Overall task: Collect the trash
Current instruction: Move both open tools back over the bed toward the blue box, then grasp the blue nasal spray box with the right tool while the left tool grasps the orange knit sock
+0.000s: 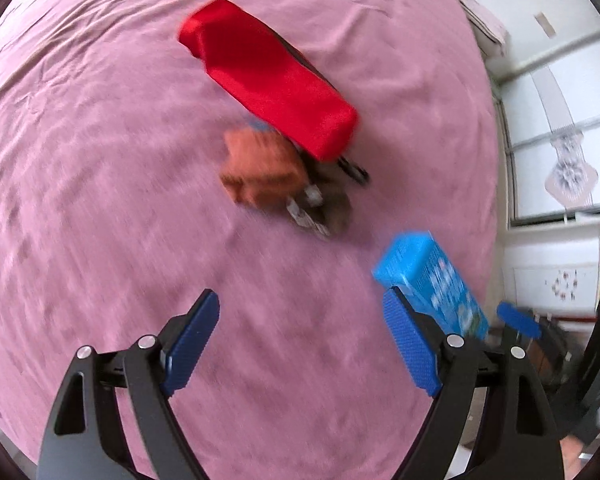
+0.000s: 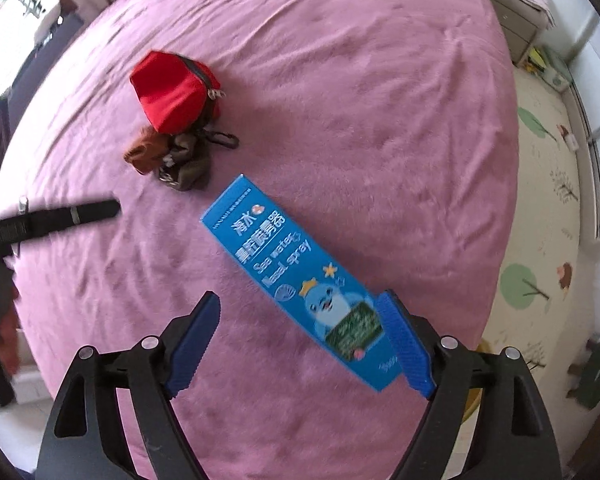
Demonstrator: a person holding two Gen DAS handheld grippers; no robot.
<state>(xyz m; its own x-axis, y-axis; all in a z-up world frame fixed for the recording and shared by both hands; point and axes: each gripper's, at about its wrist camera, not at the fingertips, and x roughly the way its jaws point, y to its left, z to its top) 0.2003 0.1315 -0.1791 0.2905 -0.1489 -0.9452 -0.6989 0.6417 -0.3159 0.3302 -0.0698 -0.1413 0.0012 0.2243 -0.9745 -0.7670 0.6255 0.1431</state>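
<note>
Spread right-gripper fingers (image 2: 404, 344) flanking blue nasal-spray box (image 2: 296, 276) on pink bed (image 2: 360, 100), left gripper (image 1: 300, 344) likewise spread and empty; probably pickup step, needing closure on box.

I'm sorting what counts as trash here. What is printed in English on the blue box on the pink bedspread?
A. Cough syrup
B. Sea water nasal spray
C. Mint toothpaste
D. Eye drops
B: the right wrist view shows the blue box lying on the pink bedspread, with "Sea water nasal spray" printed on it.
</note>
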